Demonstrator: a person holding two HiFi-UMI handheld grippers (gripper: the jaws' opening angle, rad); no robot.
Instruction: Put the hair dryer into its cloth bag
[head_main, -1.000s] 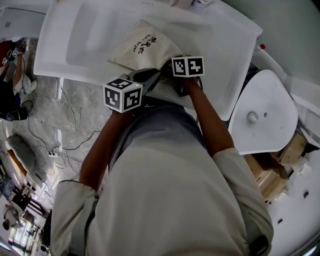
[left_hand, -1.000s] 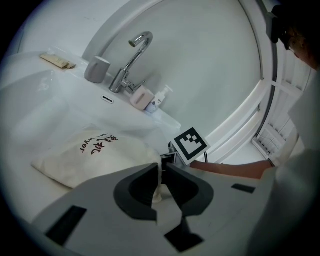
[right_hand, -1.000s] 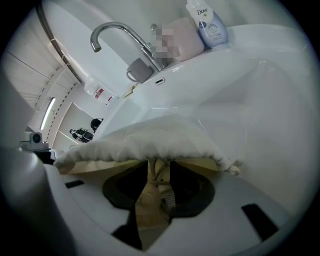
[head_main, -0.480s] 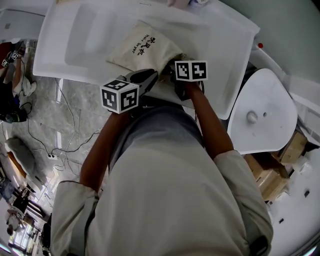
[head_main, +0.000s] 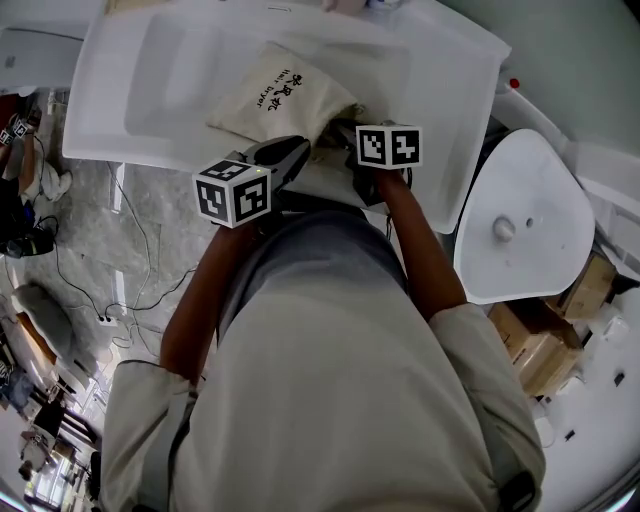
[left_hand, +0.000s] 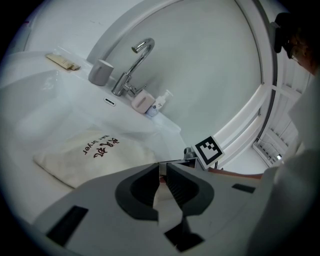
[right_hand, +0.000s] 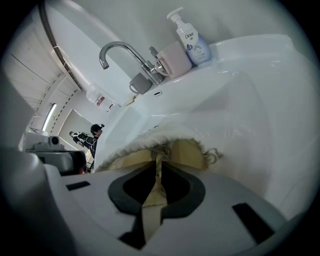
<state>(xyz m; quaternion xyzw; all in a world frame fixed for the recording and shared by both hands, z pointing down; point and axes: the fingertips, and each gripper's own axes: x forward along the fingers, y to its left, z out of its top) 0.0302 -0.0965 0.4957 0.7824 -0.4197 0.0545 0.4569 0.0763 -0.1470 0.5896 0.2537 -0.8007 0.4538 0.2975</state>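
Head view: cream cloth bag (head_main: 275, 100), printed "hair dryer", lies on the flat of a white washbasin (head_main: 160, 95). Its mouth points toward the person, and both grippers sit at that end, close together.

Left gripper view: left gripper (left_hand: 162, 166) has its jaws pinched to a thin slit on a pale fold at the bag's near edge. The rest of the bag spreads flat to the left of the jaws.

Right gripper view: right gripper (right_hand: 156, 161) jaws have just been closing and now clamp the bag's gathered rim by the drawstring, with cream cloth running down between the pads. The mouth gapes a little past the tips, yellowish inside. The hair dryer shows in no view, so whether it is inside cannot be told. Faucet (right_hand: 117, 50), pink cup (right_hand: 175, 57) and pump bottle (right_hand: 192, 40) stand at the basin's far edge.
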